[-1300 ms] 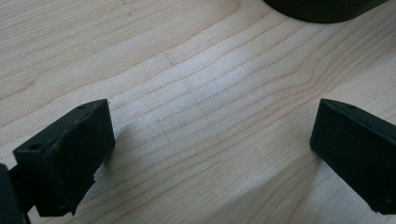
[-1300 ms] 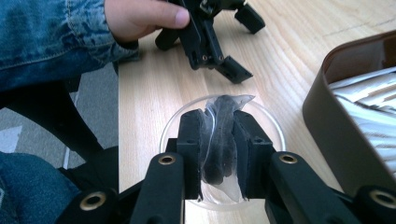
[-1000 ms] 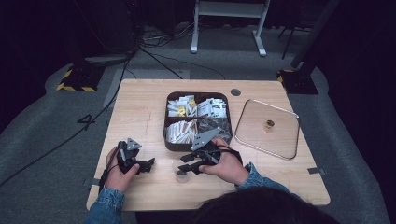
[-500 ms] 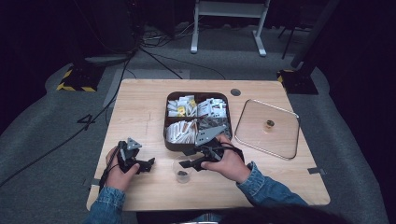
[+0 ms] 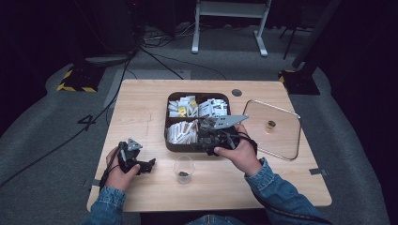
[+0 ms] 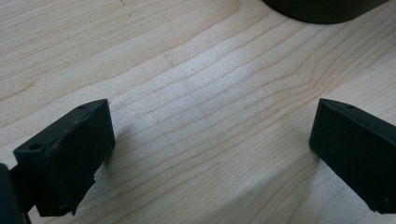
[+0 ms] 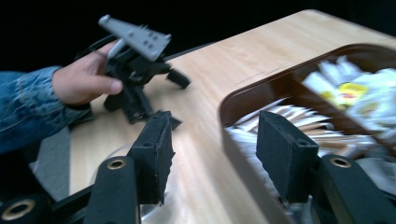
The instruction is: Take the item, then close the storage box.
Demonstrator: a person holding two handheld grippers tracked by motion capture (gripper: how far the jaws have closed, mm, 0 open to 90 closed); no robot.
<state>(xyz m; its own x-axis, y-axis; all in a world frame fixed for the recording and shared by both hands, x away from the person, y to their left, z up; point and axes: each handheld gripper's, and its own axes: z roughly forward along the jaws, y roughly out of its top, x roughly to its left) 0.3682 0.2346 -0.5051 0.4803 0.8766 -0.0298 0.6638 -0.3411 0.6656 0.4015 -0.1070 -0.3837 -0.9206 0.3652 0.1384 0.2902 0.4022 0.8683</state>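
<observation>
The sachets (image 5: 182, 132) lie packed in the near-left compartment of the dark tray (image 5: 170, 143), at the middle of the table (image 5: 141, 108), their long axes running roughly left to right, slightly fanned. The right gripper (image 5: 202, 139) hovers at the tray's near edge, just right of them, and is by far the nearer one. Its jaws have just been opening and stand half wide with nothing between. The left gripper (image 5: 149, 165) rests wide open at the near left, beside the glass cup (image 5: 183, 168).
</observation>
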